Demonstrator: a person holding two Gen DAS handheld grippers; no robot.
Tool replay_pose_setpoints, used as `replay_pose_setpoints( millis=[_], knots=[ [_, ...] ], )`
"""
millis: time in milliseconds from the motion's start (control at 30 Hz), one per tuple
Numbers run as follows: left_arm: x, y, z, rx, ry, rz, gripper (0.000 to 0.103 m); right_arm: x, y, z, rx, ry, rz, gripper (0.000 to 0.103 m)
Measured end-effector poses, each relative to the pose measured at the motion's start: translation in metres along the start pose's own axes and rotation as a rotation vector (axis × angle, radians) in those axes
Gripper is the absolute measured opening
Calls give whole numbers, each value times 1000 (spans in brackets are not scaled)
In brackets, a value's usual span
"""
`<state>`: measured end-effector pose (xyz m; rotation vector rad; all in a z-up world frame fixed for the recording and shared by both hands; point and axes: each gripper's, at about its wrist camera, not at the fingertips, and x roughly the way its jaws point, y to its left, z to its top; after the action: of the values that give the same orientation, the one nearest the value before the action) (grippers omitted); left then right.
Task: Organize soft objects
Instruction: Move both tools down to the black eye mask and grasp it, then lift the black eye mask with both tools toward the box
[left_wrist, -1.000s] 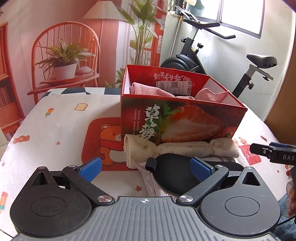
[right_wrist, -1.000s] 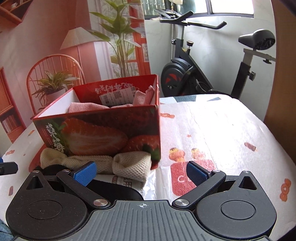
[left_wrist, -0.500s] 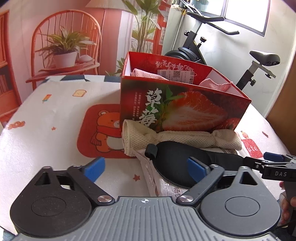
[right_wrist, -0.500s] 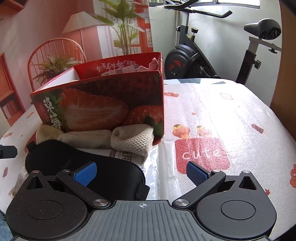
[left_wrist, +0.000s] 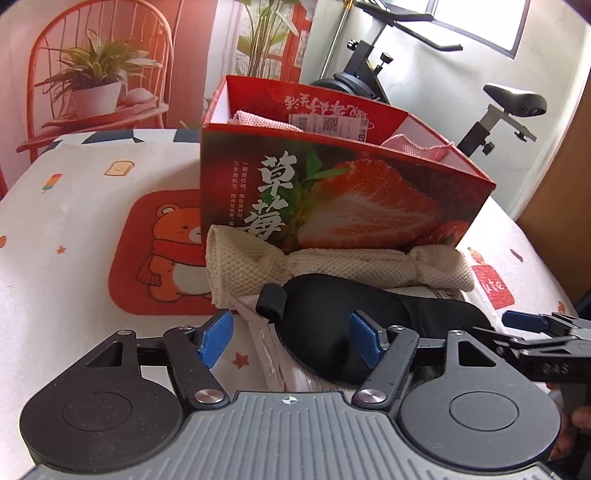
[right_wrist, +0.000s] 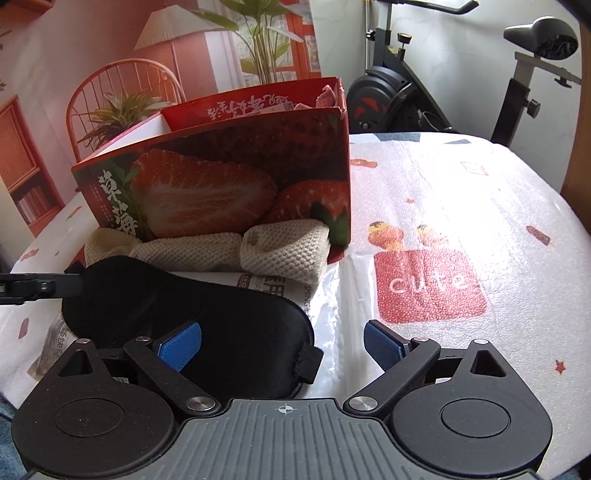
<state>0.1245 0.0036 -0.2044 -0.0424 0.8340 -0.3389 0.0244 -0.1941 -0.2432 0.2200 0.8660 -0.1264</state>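
A black sleep mask (left_wrist: 332, 325) (right_wrist: 192, 317) lies on a plastic packet (left_wrist: 273, 354) (right_wrist: 325, 295) in front of a red strawberry box (left_wrist: 332, 192) (right_wrist: 229, 177). A rolled cream knit cloth (left_wrist: 332, 266) (right_wrist: 236, 251) lies against the box front. Pink cloth (left_wrist: 258, 120) sits inside the box. My left gripper (left_wrist: 291, 336) is open, its jaws around the mask's left end. My right gripper (right_wrist: 282, 345) is open over the mask's right end with its strap loop (right_wrist: 308, 363). The right gripper also shows at the right edge of the left wrist view (left_wrist: 524, 321).
The table (right_wrist: 461, 206) has a white cartoon-print cover, with a red bear mat (left_wrist: 162, 251) left of the box and a red "cute" patch (right_wrist: 428, 284) to the right. An exercise bike (right_wrist: 406, 85) stands behind the table.
Both grippers have drawn back and lowered, so more of the mask shows. The right gripper has come closer to the mask's right end. The objects have not moved.
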Motion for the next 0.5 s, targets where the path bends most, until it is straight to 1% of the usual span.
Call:
replay_pose_setpoints(
  millis=[100,167,200,233,333,400,500],
  knots=[
    [5,3,0,-22,5,-14,72,-3,1,0,12,15,15,91],
    [4,2,-2,-17,-6,-13,60,-4,0,-1,17,24,34,90],
    [3,1,-2,-4,-5,-7,44,-3,0,-1,18,31,42,89],
    [3,0,-3,7,-2,-3,36,-1,0,-1,22,41,48,87],
    [1,-1,-4,13,-14,-4,32,6,2,-2,30,73,78,80],
    [1,0,-5,15,-15,-1,32,8,6,-2,16,75,81,80],
    [1,0,-6,8,-13,0,31,10,11,1,-5,71,89,76]
  ],
)
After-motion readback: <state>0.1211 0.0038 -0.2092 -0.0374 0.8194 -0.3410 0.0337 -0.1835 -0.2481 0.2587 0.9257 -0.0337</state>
